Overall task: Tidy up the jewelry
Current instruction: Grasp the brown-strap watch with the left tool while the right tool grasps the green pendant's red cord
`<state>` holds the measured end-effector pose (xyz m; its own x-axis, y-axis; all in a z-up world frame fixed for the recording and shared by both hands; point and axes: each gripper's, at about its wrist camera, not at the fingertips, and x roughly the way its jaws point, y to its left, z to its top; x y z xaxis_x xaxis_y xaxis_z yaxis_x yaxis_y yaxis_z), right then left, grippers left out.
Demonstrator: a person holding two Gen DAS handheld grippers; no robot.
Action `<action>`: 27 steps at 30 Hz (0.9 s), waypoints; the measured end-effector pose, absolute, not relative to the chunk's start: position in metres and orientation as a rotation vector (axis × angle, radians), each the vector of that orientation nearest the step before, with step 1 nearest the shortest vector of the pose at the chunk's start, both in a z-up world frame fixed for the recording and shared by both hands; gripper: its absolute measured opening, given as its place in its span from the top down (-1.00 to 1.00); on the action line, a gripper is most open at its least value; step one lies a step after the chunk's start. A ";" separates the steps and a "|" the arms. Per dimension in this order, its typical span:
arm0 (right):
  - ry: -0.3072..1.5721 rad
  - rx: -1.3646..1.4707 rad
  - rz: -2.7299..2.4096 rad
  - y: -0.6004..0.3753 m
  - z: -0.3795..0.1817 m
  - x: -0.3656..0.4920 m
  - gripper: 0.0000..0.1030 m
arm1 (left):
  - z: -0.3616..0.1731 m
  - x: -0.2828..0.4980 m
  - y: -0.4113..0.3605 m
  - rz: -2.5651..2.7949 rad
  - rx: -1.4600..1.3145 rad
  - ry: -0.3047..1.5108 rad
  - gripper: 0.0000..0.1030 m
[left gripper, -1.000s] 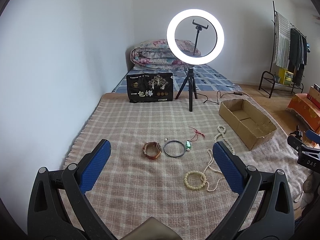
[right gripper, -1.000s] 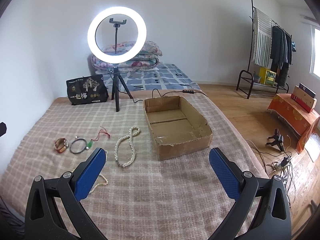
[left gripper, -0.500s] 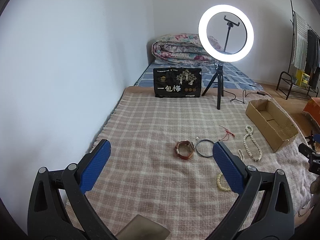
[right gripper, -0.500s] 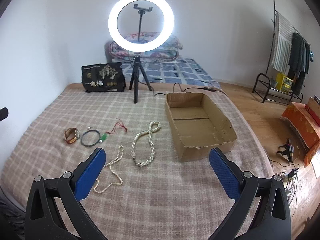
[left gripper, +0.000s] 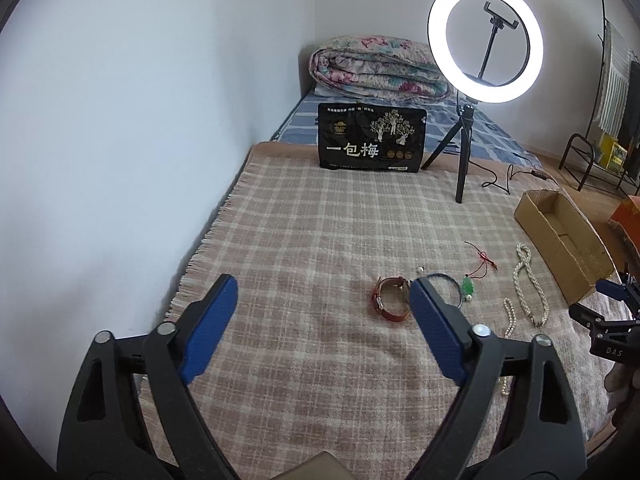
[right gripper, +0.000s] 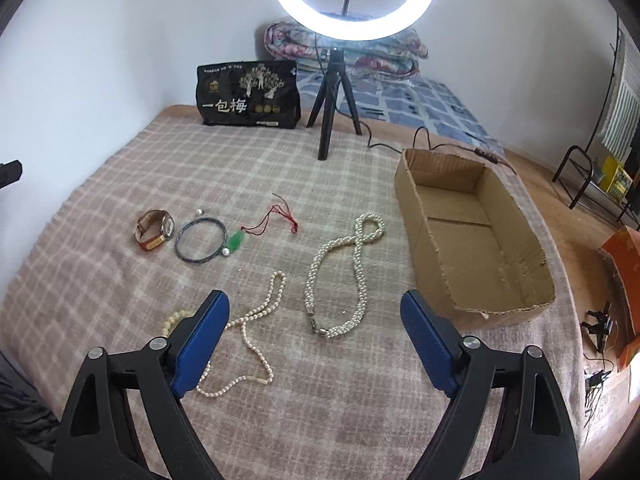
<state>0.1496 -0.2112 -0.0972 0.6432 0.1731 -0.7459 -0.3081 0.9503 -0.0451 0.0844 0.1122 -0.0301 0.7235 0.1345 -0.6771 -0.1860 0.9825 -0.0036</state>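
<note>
We hold both tools wide open and empty: the left tool (left gripper: 323, 298) hangs over bare blanket, the right tool (right gripper: 315, 316) over the pearls. The jewelry lies loose on the bed's plaid blanket (right gripper: 260, 168), left of the empty box (right gripper: 500, 312). The thick necklace (right gripper: 340, 276) looks limp and slippery, so we would pinch it near the clasp. The thin strand (right gripper: 256, 316) seems light and likely to trail. The watch (right gripper: 154, 229) and bangle (right gripper: 199, 239) look stiff; grip their rims. A ring light (right gripper: 352, 4) stands far, before a white wall.
</note>
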 end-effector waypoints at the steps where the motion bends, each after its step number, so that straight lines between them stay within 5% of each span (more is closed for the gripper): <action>1: 0.836 -0.179 0.285 -0.208 -0.099 0.154 -0.51 | -0.034 0.091 0.112 0.167 -0.081 0.761 -0.52; 13: 0.992 -0.066 0.422 -0.165 -0.133 0.220 -0.25 | -0.091 0.152 0.101 0.070 -0.156 0.998 0.29; 18: 1.060 0.036 0.448 -0.155 -0.150 0.249 -0.16 | -0.106 0.166 0.105 0.040 -0.214 1.055 0.41; 23: 1.155 0.135 0.470 -0.148 -0.171 0.271 0.15 | -0.120 0.179 0.111 0.033 -0.271 1.107 0.49; 27: 1.196 0.207 0.444 -0.147 -0.185 0.285 0.16 | -0.125 0.188 0.110 0.019 -0.283 1.124 0.50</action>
<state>0.2848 -0.1473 -0.1854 0.2931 0.4377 -0.8500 -0.2222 0.8959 0.3847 0.1875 0.1098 -0.1253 0.4355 -0.1267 -0.8912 -0.1573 0.9641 -0.2140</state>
